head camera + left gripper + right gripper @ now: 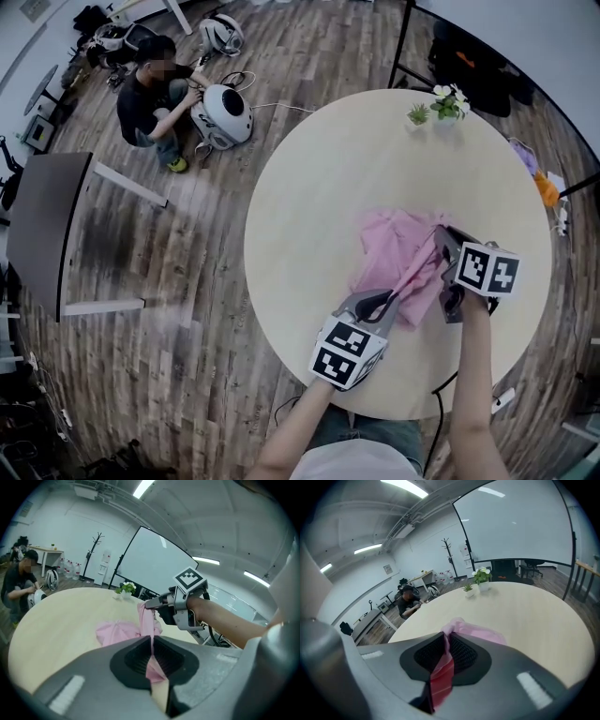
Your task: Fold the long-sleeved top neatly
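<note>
Nearest the person, at about 7 o'clock on the round table (356, 159), the left gripper (394, 298) has its jaws pressed together on a thin fold of the pink long-sleeved top (394, 246). Its own view shows the cloth (117, 631) pinched in the narrow slit between the pads of the left gripper (152, 656). From there a taut strip rises toward 1 o'clock to the right gripper (441, 234), which is just past the table's middle at about 3 o'clock. In the right gripper view, the right gripper (443, 660) is likewise clamped on a band of the fabric (473, 632), which looks reddish and striped close to the lens. The rest of the top lies bunched on the tabletop near the centre, below and left of the lifted strip. Farther off, at 12 to 1 o'clock on the rim, stand two small potted plants (448, 103). Beyond the table, toward 10 o'clock on the wooden floor, a person (155, 89) crouches beside a white rounded device (225, 114).
</note>
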Tool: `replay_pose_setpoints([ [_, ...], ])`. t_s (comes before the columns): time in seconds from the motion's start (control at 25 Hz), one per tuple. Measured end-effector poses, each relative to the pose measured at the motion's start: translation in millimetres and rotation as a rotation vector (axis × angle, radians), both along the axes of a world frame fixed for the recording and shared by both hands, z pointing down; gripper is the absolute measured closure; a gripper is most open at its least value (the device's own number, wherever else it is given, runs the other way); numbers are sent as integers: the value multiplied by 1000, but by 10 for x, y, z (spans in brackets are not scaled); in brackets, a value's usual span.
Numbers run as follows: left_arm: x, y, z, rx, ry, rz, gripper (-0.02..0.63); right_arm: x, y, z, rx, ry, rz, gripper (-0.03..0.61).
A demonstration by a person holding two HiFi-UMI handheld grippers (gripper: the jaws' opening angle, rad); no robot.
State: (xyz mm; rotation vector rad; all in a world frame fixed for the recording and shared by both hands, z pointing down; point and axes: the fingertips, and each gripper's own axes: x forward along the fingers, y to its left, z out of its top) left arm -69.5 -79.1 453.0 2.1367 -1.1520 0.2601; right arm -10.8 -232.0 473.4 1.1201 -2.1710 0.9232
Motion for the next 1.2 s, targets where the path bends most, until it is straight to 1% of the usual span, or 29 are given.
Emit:
replay_pose_setpoints([
  [0.2,-319,6,150,-43,24,-61,589,-367,-6,190,-22,41,-56,509],
  [0.52,-635,112,488,-137,80,-143,589,-802,80,637,-83,109,-141,498],
  [0.64,-723,152,674,-186,124,-184,588,-936,108,747,-95,100,-163,463],
  [0.76,-814,201,843,-229,164,-211,586,-1067,154,779,-110,68,-175,383],
  [0.84,-859,226,926,-244,154,-215,584,-1115,172,777,-99,61,-185,359],
  [0.96,-890,226,953,-241,145,-211,583,-1138,188,752,-59,58,-199,325],
  [1.12,-997,221,894,-214,104,-236,571,-1061,209,639,10,73,-192,288],
  [1.2,-1087,206,835,-191,86,-262,561,-986,207,559,48,79,-180,284],
])
